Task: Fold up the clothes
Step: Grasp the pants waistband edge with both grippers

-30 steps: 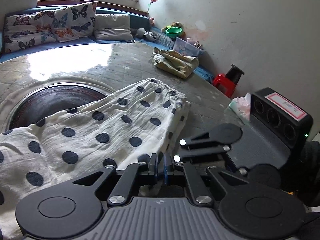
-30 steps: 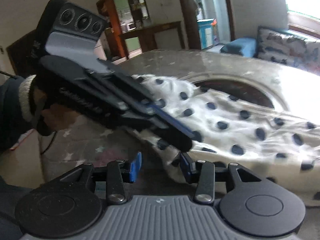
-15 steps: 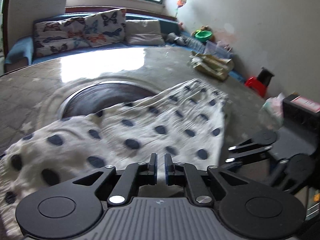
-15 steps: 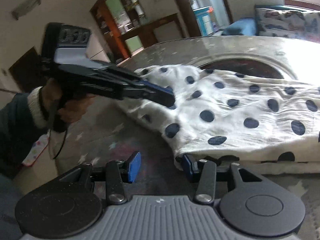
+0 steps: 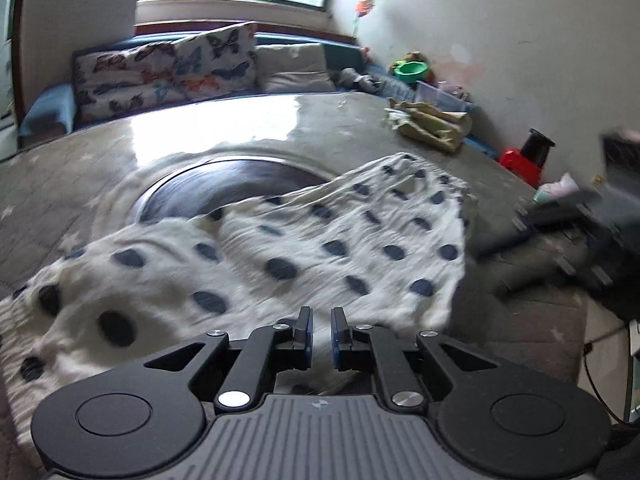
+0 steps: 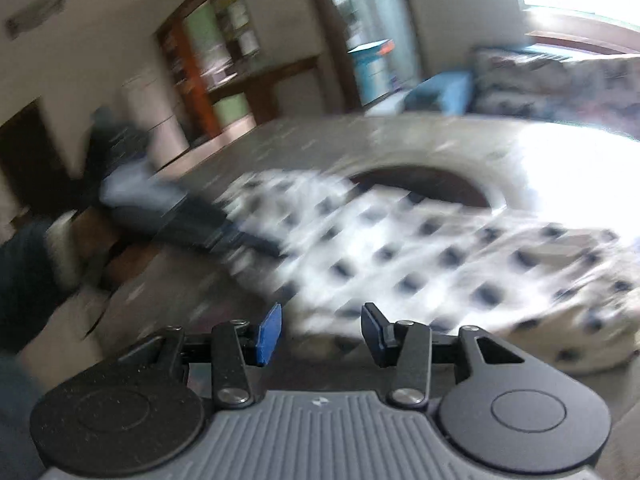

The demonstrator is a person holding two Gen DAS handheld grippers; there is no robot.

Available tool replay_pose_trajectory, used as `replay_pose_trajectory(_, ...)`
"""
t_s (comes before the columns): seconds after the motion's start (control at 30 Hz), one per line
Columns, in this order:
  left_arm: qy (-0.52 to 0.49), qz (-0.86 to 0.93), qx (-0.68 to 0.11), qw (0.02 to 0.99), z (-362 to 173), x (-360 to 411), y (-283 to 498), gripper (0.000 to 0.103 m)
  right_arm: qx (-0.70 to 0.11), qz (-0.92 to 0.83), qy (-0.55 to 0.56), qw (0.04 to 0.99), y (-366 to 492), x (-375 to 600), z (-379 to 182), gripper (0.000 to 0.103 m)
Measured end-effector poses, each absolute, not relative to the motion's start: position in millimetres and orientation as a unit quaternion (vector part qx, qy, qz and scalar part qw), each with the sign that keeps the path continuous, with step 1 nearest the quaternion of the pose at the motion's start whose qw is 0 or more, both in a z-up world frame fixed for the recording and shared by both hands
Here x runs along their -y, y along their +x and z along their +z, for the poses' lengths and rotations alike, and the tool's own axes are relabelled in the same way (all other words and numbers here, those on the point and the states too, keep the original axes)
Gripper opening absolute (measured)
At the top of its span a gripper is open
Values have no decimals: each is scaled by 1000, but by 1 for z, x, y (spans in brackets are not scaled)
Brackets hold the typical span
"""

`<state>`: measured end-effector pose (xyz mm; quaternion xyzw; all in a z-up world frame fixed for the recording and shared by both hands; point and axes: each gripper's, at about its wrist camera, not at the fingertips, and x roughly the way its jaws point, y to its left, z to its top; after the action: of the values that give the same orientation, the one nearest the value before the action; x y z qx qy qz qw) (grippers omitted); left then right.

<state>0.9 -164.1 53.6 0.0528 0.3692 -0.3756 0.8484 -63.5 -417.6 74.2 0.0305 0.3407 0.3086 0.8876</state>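
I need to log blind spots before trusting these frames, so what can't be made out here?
- Left wrist view: the left gripper body hides the near hem of the white dark-dotted cloth.
- Right wrist view: motion blur smears that cloth's folds, and the right gripper.
- Left wrist view: the frame edge crops the other gripper.

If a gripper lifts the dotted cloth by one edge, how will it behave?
The dotted cloth lies wrinkled and draped over the table's sunken ring, so it is probably floppy and would sag. Its thin, crinkled weave suggests it is light. On the glossy table it may slide.
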Motion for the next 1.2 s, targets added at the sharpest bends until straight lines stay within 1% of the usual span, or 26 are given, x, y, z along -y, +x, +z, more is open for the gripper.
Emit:
replay_pose_trajectory(0.17, 73, -392, -381, 834, 42, 185, -4, 12, -349, 236, 55, 905, -23, 427, 55, 45)
replay_pose_trajectory(0.27, 73, -393, -385, 832, 36, 184, -8, 15, -368, 210, 62, 904, -14, 439, 37, 44)
replay_pose_trajectory(0.3, 69, -393, -386, 832, 36, 183, -8, 16, -367, 207, 63, 905, -14, 444, 33, 38)
replay_pose_trajectory(0.43, 65, -393, -386, 832, 37, 176, -10, 22, -369, 174, 69, 910, -21, 464, 34, 38)
replay_pose_trajectory(0.63, 53, -389, -387, 834, 37, 164, -16, 24, -377, 106, 39, 919, -23, 477, 36, 39)
replay_pose_trajectory(0.8, 41, -376, -378, 845, 48, 149, -17, 26, -353, 95, 13, 931, -18, 466, 43, 41)
replay_pose_trajectory(0.83, 38, -367, -375, 850, 52, 145, -16, 26, -350, 96, 16, 932, -16, 467, 44, 45)
replay_pose_trajectory(0.87, 34, -356, -371, 857, 54, 141, -13, 26, -345, 93, 20, 934, -10, 468, 45, 46)
replay_pose_trajectory(1.0, 1, -303, -364, 880, 63, 119, 6, 30, -342, 78, 25, 936, 14, 466, 40, 46)
replay_pose_trajectory(1.1, -17, -261, -359, 896, 66, 103, 22, 39, -347, 64, 32, 935, 25, 472, 33, 46)
replay_pose_trajectory(1.2, -33, -230, -367, 901, 63, 88, 36, 39, -349, 55, 41, 934, 28, 480, 29, 46)
